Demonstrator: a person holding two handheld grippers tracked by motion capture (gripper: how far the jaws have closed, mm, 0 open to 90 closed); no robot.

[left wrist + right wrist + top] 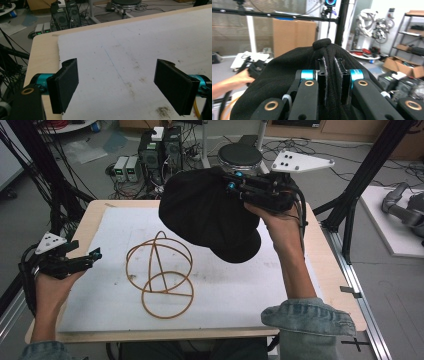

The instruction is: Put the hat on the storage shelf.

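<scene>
Black cap [210,215] (one), one wire stand [160,272].

No legible text or labels anywhere

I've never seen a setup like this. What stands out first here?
A floppy black fabric cap hangs in the air above the white mat, pinched by the right hand-held gripper. Below it on the mat sits a brown wire hat stand of hoops. At the table's left edge, the left hand-held gripper waits open.
</scene>
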